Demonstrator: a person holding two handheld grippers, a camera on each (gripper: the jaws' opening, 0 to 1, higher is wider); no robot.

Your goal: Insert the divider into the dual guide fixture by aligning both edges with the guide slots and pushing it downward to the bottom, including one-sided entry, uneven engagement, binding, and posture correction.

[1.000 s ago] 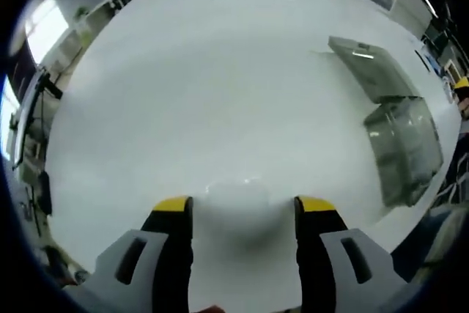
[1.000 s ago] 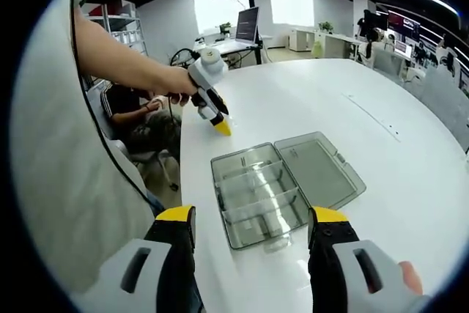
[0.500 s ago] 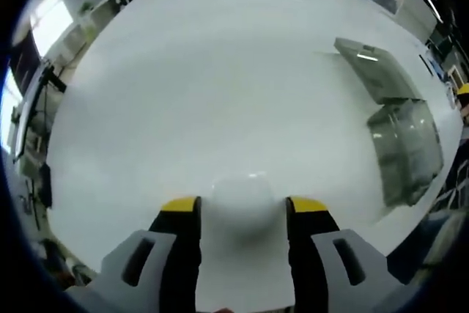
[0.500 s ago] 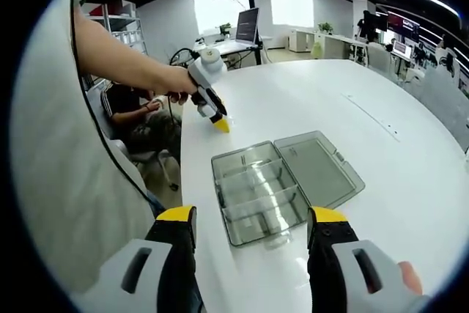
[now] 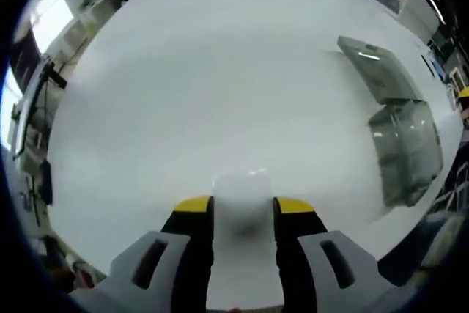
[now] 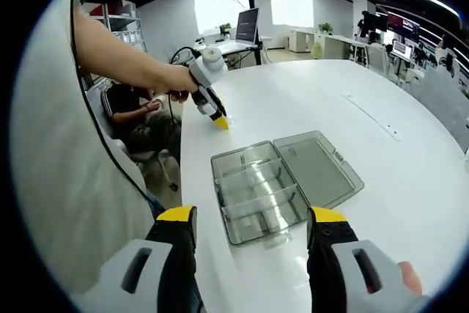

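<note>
A small translucent white divider (image 5: 242,190) lies on the white table (image 5: 205,78), and my left gripper (image 5: 243,206) has its yellow-tipped jaws pressed against both its sides. In the right gripper view that same left gripper (image 6: 219,122) tips down to the table's near-left edge, held by a person's hand. The clear plastic box with inner guide walls (image 6: 258,197) stands open, its lid (image 6: 319,166) flat beside it. My right gripper (image 6: 253,218) hovers open just short of the box, holding nothing. In the left gripper view the box (image 5: 404,150) sits far right.
A person's sleeve and arm (image 6: 66,166) take up the left of the right gripper view. A seated person (image 6: 139,119) is beyond the table edge. Desks and monitors (image 6: 245,27) stand at the back.
My left gripper's jaws have drawn inward step by step until they meet the divider. The right gripper and the box have stayed put.
</note>
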